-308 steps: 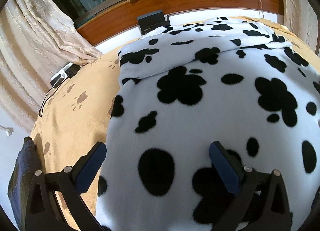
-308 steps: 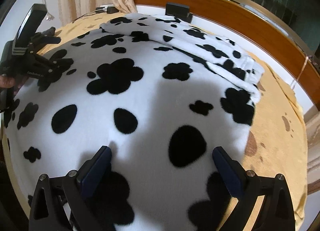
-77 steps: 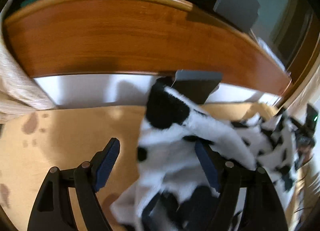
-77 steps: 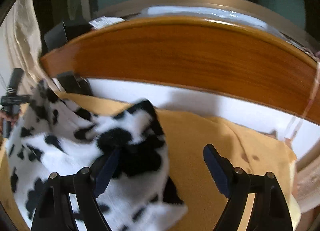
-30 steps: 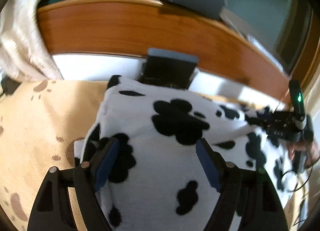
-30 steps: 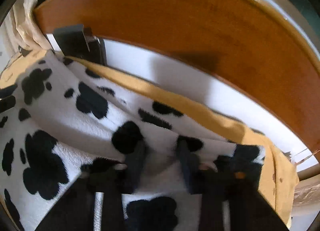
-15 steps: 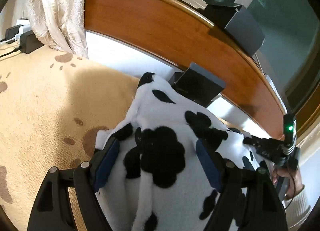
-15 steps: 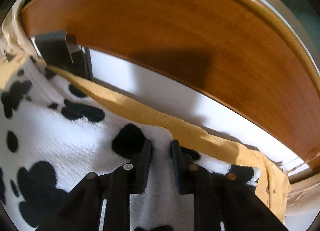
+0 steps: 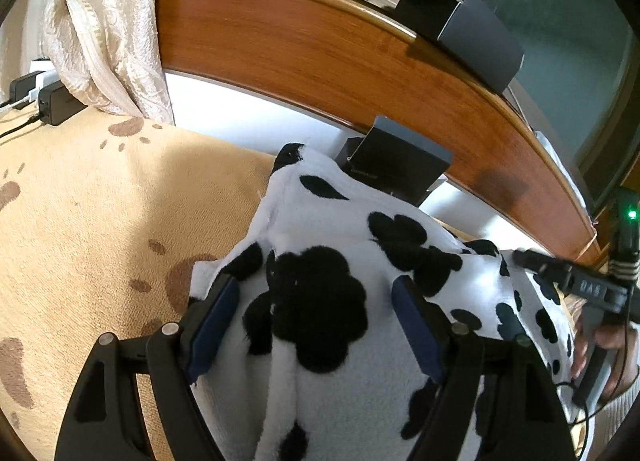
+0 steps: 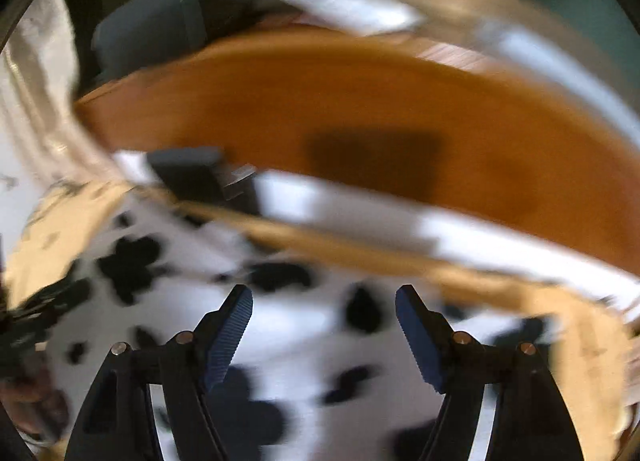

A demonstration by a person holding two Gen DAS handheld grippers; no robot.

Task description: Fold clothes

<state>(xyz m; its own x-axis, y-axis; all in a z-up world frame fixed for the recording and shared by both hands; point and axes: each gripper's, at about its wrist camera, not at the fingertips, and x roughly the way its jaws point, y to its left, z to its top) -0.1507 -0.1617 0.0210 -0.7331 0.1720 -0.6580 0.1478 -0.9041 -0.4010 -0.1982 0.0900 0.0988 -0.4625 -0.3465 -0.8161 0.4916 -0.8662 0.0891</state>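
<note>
Garment: a white fleece with black paw-shaped spots (image 9: 360, 261) lay on a tan bed cover (image 9: 100, 221) printed with brown paw marks.
Location: its far edge lay close to the wooden headboard (image 9: 320, 61), with one corner (image 9: 290, 153) touching a dark box (image 9: 394, 165) that stood against the white strip below the board.
Long axis: ran roughly along the headboard, from the corner near the box toward the right gripper.
Left gripper (image 9: 316, 325): jaws spread wide, straddling a raised ridge of the fleece. Blue pads (image 9: 212, 321) sat just beside the fabric; whether they touched it could not be told.
Right gripper (image 10: 324, 325): jaws wide apart, nothing between them, above the fleece.
Right gripper, left wrist view: it showed at the right edge (image 9: 576, 285), held by a hand (image 9: 600, 345) that was partly cut off.
Hidden: the near part of the fleece ran out of both views.
Blur: the right wrist view was smeared; the spots and the bed edge were soft.
Open room: bare bed cover lay to the left of the fleece, up to a cream curtain (image 9: 104, 29) and chargers (image 9: 44, 97).
</note>
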